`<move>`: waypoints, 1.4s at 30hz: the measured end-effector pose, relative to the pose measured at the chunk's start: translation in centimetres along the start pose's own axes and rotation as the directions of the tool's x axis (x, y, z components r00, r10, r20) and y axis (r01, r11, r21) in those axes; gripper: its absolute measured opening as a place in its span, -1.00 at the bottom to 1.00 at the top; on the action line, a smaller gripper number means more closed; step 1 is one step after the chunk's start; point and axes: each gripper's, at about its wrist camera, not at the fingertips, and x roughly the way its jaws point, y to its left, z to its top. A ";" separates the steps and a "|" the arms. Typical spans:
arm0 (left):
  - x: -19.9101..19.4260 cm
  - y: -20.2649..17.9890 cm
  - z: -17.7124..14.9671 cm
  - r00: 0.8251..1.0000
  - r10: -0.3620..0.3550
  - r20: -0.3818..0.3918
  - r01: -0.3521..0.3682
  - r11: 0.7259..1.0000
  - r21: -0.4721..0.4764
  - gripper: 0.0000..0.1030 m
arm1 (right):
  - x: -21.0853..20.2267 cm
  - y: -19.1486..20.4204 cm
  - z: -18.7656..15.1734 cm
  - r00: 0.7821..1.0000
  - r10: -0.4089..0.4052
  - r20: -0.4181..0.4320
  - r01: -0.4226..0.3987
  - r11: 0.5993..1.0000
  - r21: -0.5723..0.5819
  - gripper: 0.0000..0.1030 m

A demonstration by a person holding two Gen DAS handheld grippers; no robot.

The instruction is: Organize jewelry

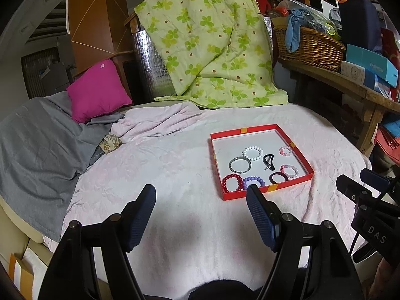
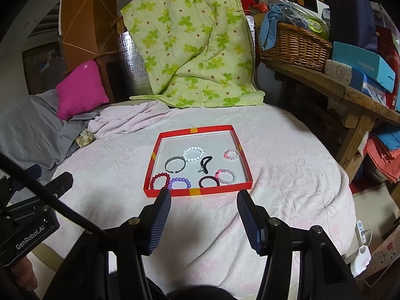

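A shallow red box (image 1: 290, 182) (image 2: 220, 190) lies on the pink cloth and holds several bracelets: a white bead one (image 1: 253, 153) (image 2: 193, 154), a grey open bangle (image 1: 240, 165) (image 2: 175, 165), a red bead one (image 1: 230, 183) (image 2: 159, 180), a purple bead one (image 1: 253, 182) (image 2: 179, 183), a dark ring (image 1: 278, 177) (image 2: 209, 182), a black clip (image 1: 269, 161) (image 2: 206, 163) and two pink bead ones (image 1: 289, 170) (image 2: 231, 154). My left gripper (image 1: 201, 195) is open and empty, hovering just left of and before the box. My right gripper (image 2: 203, 197) is open and empty at the box's near edge.
The pink cloth (image 2: 287, 165) covers a round table. A magenta cushion (image 1: 97, 90) and grey sheet (image 1: 37, 135) lie at left. A green quilt (image 1: 210, 45) hangs behind. A wooden bench (image 2: 332, 85) with a wicker basket (image 2: 292, 45) and boxes stands at right.
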 end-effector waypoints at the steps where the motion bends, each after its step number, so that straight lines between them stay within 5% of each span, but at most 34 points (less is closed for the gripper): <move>1: 0.0 -0.1 0.0 1.000 -0.001 -0.001 0.001 1.000 0.002 0.47 | 0.0 0.0 -0.1 1.000 0.000 -0.001 0.000 1.000 0.001 0.15; 42: 2.4 -0.8 -0.2 0.999 -0.001 -0.051 0.003 1.000 0.030 0.47 | 2.4 -0.7 -0.4 0.999 0.001 -0.040 0.000 1.000 0.017 0.16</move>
